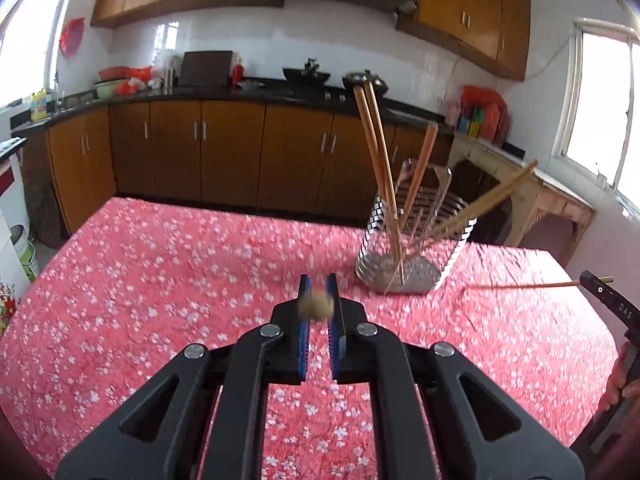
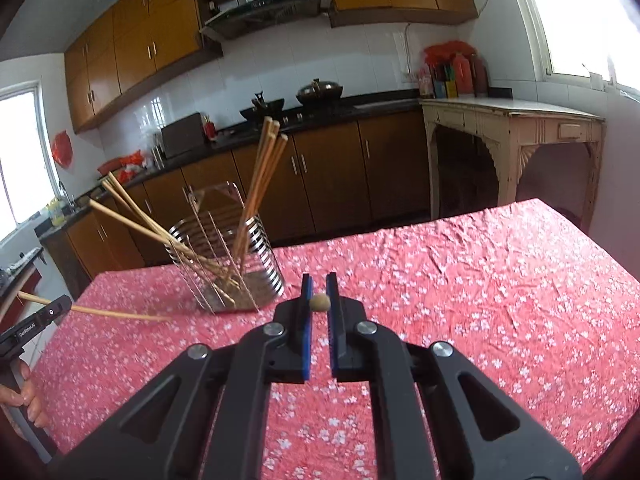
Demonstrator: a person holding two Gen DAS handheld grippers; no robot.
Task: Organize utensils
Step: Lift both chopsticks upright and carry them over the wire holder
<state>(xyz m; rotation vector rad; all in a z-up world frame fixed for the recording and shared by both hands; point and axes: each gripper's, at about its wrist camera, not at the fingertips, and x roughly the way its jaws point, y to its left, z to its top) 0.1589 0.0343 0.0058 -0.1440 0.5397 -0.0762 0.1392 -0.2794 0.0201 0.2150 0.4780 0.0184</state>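
A steel wire utensil holder point(image 1: 416, 240) stands on the red floral tablecloth point(image 1: 160, 264) and holds several wooden chopsticks point(image 1: 376, 152). It also shows in the right wrist view point(image 2: 232, 264). My left gripper point(image 1: 319, 298) is shut on one chopstick, seen end-on as a tan blur point(image 1: 318, 307), left of and nearer than the holder. My right gripper point(image 2: 319, 292) is shut on another chopstick, seen end-on point(image 2: 319, 303), right of the holder. Each held chopstick shows lengthwise in the other view, the right one point(image 1: 524, 285) and the left one point(image 2: 116, 313), pointing toward the holder.
Brown kitchen cabinets point(image 1: 224, 152) and a black counter with pots point(image 1: 308, 74) run behind the table. A cream side table point(image 2: 512, 128) stands at the right. The table's far edge point(image 1: 224, 210) lies just behind the holder.
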